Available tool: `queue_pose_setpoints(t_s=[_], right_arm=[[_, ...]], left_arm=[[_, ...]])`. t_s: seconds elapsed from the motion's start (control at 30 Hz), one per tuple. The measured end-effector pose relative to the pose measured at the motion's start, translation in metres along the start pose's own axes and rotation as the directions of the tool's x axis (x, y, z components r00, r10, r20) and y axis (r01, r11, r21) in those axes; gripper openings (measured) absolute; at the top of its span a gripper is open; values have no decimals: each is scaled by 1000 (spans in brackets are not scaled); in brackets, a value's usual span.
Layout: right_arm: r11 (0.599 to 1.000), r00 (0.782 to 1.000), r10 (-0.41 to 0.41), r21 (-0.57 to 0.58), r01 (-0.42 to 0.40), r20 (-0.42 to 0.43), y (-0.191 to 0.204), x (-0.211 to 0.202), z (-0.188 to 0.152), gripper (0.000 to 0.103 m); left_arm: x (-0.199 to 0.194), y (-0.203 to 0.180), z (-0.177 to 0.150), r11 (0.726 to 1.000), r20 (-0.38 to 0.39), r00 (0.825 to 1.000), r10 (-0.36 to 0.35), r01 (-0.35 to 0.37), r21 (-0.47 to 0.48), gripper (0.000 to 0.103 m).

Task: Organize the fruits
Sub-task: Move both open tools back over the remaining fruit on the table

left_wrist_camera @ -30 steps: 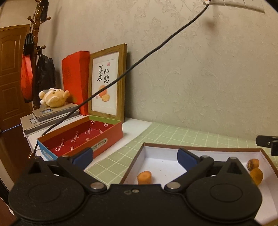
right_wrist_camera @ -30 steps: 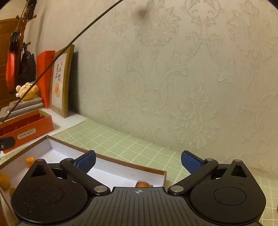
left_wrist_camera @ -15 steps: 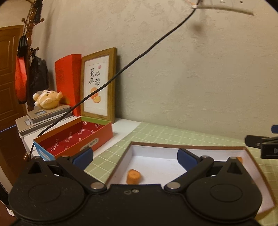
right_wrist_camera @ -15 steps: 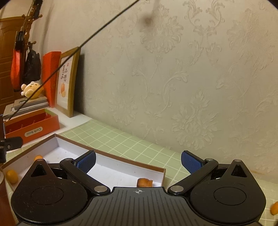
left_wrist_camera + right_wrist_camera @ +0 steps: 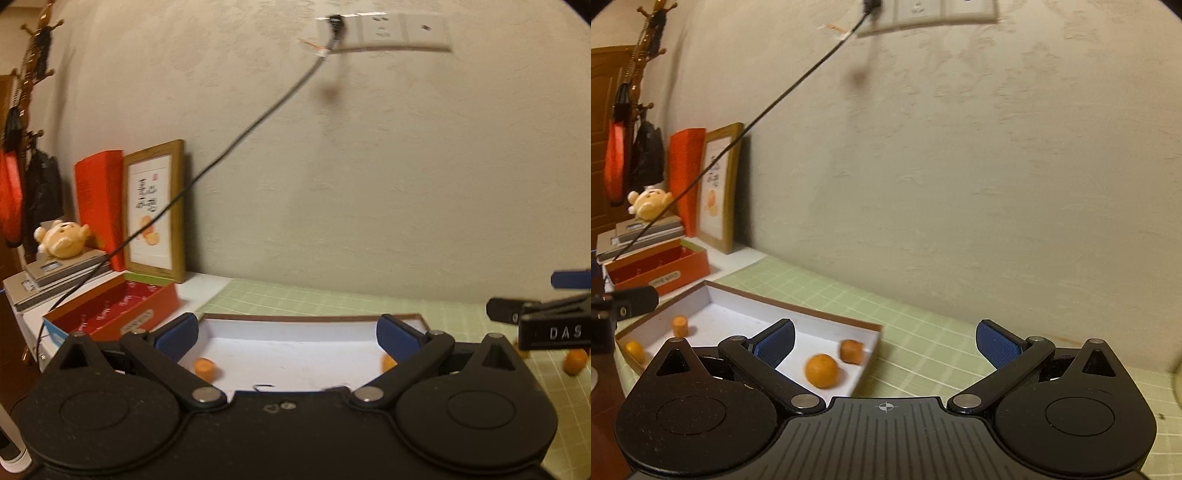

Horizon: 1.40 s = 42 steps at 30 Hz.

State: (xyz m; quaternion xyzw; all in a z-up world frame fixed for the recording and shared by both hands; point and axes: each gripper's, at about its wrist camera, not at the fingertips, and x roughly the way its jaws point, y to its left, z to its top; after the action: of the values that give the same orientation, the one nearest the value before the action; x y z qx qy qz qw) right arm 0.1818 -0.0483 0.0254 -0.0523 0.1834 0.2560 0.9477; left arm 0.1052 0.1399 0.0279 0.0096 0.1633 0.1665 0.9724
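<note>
Both tools have lifted and tilted upward since earlier; left tool (image 5: 286,334) and right tool (image 5: 884,345) hang released, empty, fruits resting in the white tray (image 5: 798,308) mid-tabletop.

Your room is dim and warm-toned, lit softly from above. Both views are smeared by motion blur: the wall (image 5: 960,166) pattern is washed out and the cable (image 5: 229,155) is soft. It casts a fuzzy dark shadow on the wall below the socket plate (image 5: 388,33). Fisheye distortion bends the table edge (image 5: 923,314) and blackens the picture corners. The white tray floor (image 5: 295,350) is the brightest patch.
</note>
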Motion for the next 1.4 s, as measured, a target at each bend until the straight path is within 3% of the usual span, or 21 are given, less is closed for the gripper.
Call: queue_pose_setpoints(t_s=[0.3, 0.67, 1.1, 1.4], right_arm=[[993, 993, -116, -34, 116, -3, -36, -42, -15, 103], [971, 970, -240, -13, 239, -37, -97, -75, -36, 103], [958, 950, -284, -16, 285, -129, -126, -63, -64, 103], [958, 939, -284, -11, 287, -193, -137, -40, -79, 103]], left_arm=[[4, -38, -2, 997, -9, 997, -74, 74, 17, 97], [5, -100, -6, 979, -14, 982, -186, 186, 81, 97], [21, -145, -22, 962, -54, 969, -241, 246, 119, 97], [31, -154, -26, 959, -74, 966, -247, 255, 128, 97]])
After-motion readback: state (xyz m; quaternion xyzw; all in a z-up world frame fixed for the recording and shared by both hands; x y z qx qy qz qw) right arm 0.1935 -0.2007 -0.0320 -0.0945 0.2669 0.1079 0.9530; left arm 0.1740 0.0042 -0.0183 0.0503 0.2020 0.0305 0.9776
